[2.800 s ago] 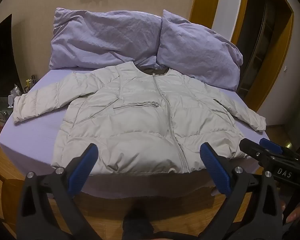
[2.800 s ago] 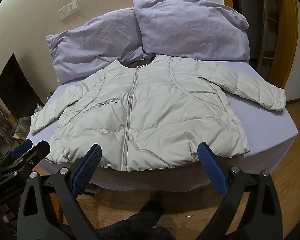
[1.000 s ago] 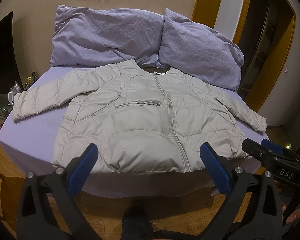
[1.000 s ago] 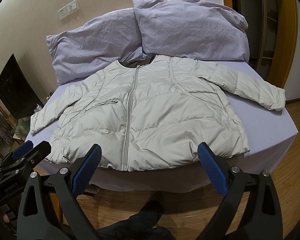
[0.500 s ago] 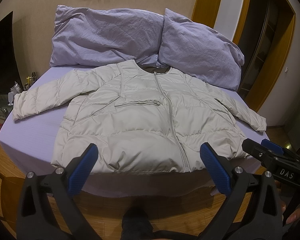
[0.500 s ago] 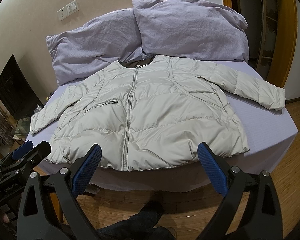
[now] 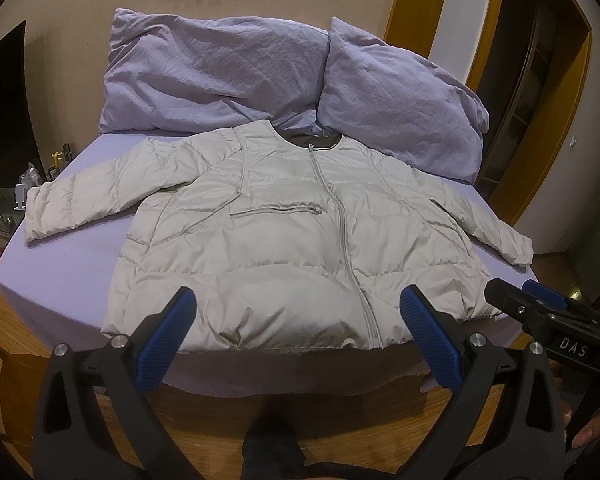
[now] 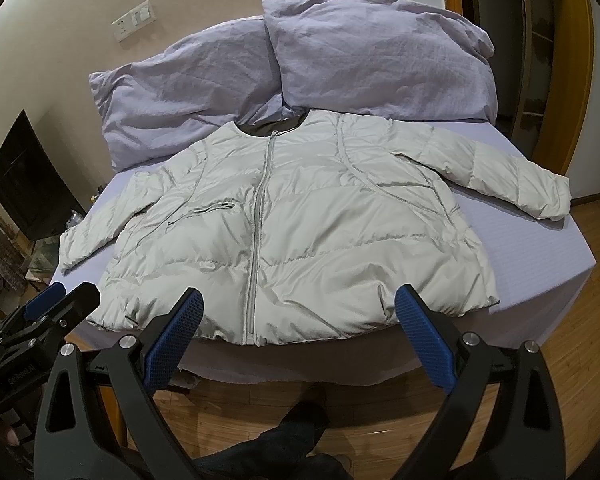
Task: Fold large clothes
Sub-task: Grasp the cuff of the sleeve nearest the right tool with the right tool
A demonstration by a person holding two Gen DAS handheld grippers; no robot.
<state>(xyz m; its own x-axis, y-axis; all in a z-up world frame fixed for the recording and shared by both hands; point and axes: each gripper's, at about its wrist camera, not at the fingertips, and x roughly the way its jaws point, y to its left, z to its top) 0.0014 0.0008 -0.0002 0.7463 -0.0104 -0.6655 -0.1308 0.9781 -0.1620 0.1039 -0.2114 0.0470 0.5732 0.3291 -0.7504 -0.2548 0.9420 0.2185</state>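
Gaping wide, both tongs [image 7: 298, 330] [image 8: 298, 332] hold nothing above jacket [image 7: 292, 240].

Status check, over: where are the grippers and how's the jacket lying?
Left gripper open, right gripper open, both short of the bed. Jacket flat, zipped, sleeves spread, unfolded. Pillows behind the collar, nothing blocking.

Pale puffer jacket [image 8: 300, 232] spread flat, zipped, mid-frame on lilac bed [image 8: 540, 248]; two pillows [image 8: 380, 48] across top. Right hand-held gripper [image 8: 296, 336] at bottom, blue pads wide apart, clear of hem. Left hand-held gripper [image 8: 56, 300] at lower left.
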